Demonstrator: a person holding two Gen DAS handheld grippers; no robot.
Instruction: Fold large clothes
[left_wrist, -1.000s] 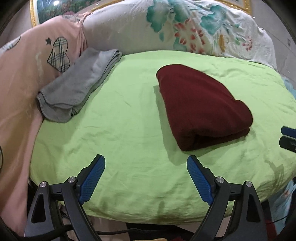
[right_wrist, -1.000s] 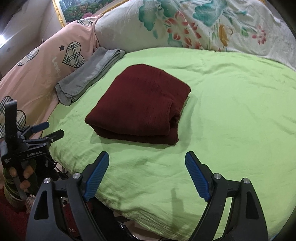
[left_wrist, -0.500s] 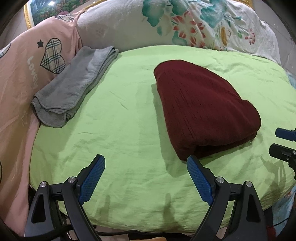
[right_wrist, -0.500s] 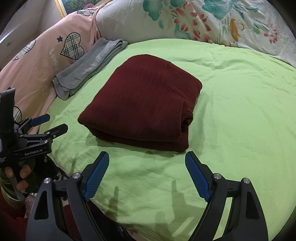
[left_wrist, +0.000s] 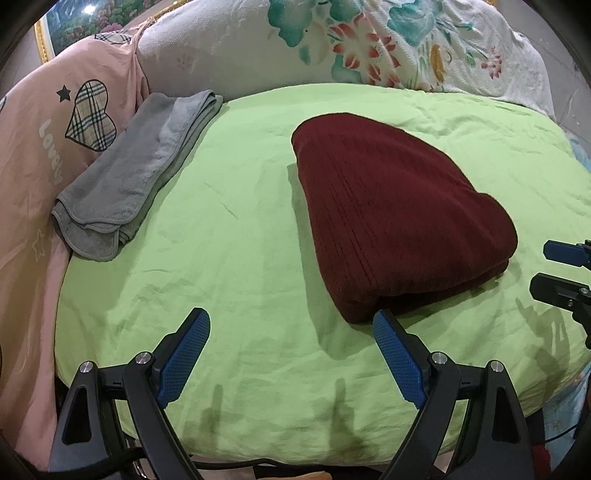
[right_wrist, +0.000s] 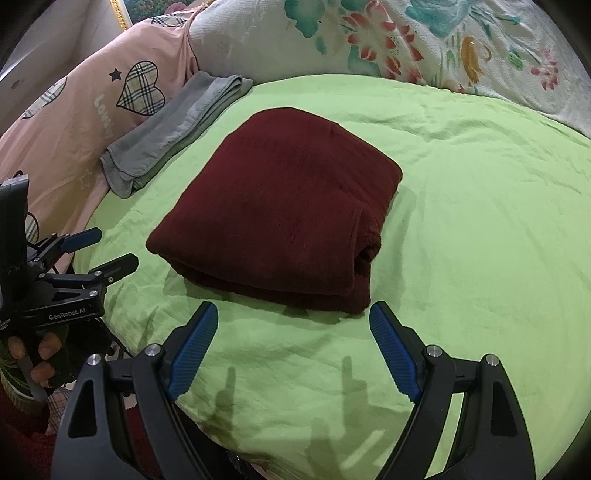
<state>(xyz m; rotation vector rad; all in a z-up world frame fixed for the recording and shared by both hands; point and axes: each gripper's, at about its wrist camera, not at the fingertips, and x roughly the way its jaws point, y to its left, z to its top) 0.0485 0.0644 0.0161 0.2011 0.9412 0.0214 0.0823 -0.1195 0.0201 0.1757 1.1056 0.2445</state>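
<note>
While folded into a thick maroon garment (right_wrist: 280, 206) mid green sheet (left_wrist: 229, 258), beside grey towel (left_wrist: 136, 173); left gripper (left_wrist: 291, 350) and right gripper (right_wrist: 293, 339) spread, empty; underside layers hidden.

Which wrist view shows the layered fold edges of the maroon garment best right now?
The right wrist view: the maroon garment shows its stacked layers along the near edge and its rolled right end. The left wrist view gives mostly its ribbed top and one near corner.
</note>
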